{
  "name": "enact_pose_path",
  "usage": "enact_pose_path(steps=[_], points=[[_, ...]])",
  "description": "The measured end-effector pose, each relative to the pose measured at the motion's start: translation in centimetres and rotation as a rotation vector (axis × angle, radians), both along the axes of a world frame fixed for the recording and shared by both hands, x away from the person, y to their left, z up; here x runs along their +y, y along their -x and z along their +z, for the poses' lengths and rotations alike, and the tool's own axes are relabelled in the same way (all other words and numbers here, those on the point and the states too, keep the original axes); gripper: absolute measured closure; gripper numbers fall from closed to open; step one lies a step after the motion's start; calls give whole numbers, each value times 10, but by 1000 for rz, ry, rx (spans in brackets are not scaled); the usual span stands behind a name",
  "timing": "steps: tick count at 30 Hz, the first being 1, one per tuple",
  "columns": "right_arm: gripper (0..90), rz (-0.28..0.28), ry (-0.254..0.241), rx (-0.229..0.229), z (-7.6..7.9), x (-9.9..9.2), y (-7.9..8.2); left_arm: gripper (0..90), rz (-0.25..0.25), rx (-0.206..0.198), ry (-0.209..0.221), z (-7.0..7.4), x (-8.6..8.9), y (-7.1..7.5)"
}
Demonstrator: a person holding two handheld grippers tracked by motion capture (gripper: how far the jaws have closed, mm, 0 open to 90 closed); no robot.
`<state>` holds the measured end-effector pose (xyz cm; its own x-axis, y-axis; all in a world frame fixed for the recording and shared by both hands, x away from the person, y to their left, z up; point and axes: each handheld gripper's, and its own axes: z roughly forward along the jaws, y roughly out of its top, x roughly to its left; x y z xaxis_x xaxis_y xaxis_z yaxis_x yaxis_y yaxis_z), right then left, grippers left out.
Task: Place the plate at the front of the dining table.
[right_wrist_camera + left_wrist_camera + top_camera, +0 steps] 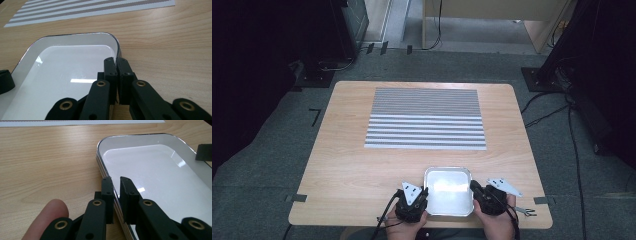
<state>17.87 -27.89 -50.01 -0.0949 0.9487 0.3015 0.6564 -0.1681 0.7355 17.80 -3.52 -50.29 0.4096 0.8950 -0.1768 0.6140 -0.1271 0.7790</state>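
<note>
I am looking down on a pale wooden surface (347, 165) with a shiny metal tray (448, 191) sitting near its front edge, about in the middle. Beyond the tray, well apart from it, a grey-and-white striped mat (426, 118) is lying flat across the centre of the surface.

I am holding the left gripper (115, 185) at the tray's left rim. In the left gripper view its jaws are standing one on either side of the rim, outer jaw over the wood and inner jaw over the tray's white floor; they are pinching the rim, though a thin gap may be showing at the tips. A fingertip (48, 216) is resting beside the gripper's base, low on the left of that view.

I am holding the right gripper (116, 65) at the tray's right rim, near its far right corner. Its jaws are pressed nearly together with the rim between them, clamped on the tray's edge.

From the high view both hands are coming in from the bottom, one at each side of the tray, and the tray is lying level on the surface between them. Whether it is lifted at all I cannot tell from here.
</note>
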Motion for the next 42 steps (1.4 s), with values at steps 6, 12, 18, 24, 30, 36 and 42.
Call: enact_pose_path(steps=[6, 12, 18, 24, 30, 36, 42], points=[[899, -16, -47, 5, -1, -2, 0, 859, 12, -17, 9, 1, 0, 1], [900, -23, -51, -8, 0, -2, 1, 877, 7, -18, 28, 2, 3, 0], [900, -32, -73, -9, -1, -4, 0, 817, 20, 39, 67, -1, 3, -2], [898, -35, -49, -10, -2, -1, 2, 828, 89, 39, 63, -4, -3, 0], [899, -43, -37, -22, -2, 2, 5, 855, 126, -2, 40, -5, -8, 4], [900, -47, -46, -43, 1, 2, 6, 859, 131, 0, 61, -5, -6, 3], [900, -38, -76, -40, 1, 1, 7, 882, 143, 4, 107, -2, 0, 0]])
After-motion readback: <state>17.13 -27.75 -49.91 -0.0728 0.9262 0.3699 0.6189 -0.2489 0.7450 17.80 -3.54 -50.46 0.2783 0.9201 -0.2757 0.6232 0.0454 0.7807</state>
